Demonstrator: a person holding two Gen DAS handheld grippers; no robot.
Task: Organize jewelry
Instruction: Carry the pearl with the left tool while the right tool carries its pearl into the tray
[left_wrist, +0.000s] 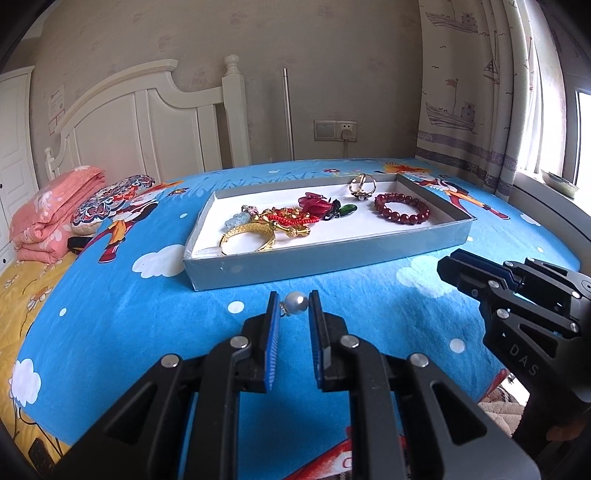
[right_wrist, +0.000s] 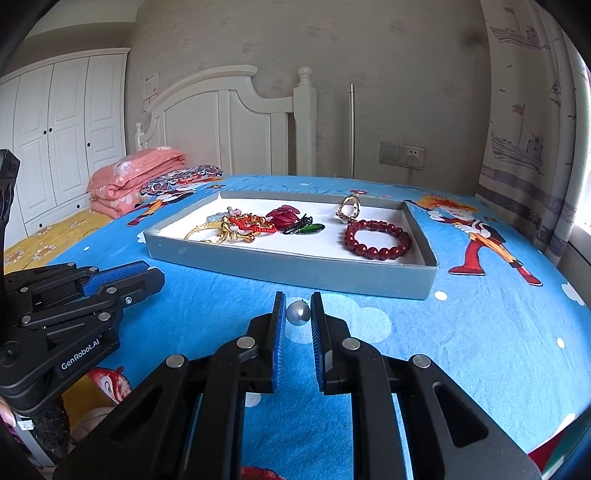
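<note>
A grey shallow box (left_wrist: 317, 254) (right_wrist: 295, 267) with a white floor sits on the blue bedspread. It holds a red bead bracelet (left_wrist: 402, 208) (right_wrist: 376, 238), a gold bangle (left_wrist: 249, 236) (right_wrist: 207, 232), a gold ring (left_wrist: 362, 186) (right_wrist: 349, 209), a red cord bracelet (left_wrist: 295, 218), a red flower piece (left_wrist: 314, 204) and a green pendant (left_wrist: 347, 210) (right_wrist: 312, 229). My left gripper (left_wrist: 293, 303) is shut on a pearl earring (left_wrist: 296, 302), just in front of the box. My right gripper (right_wrist: 298, 313) is shut on another pearl earring (right_wrist: 298, 314). Each gripper shows in the other's view (left_wrist: 480, 273) (right_wrist: 110, 280).
Folded pink quilt (left_wrist: 55, 210) and a patterned pillow (left_wrist: 110, 201) lie at the left by the white headboard (left_wrist: 147, 122). A curtain (left_wrist: 480, 92) and window sill are at the right. A wall socket (left_wrist: 335, 130) is behind the bed.
</note>
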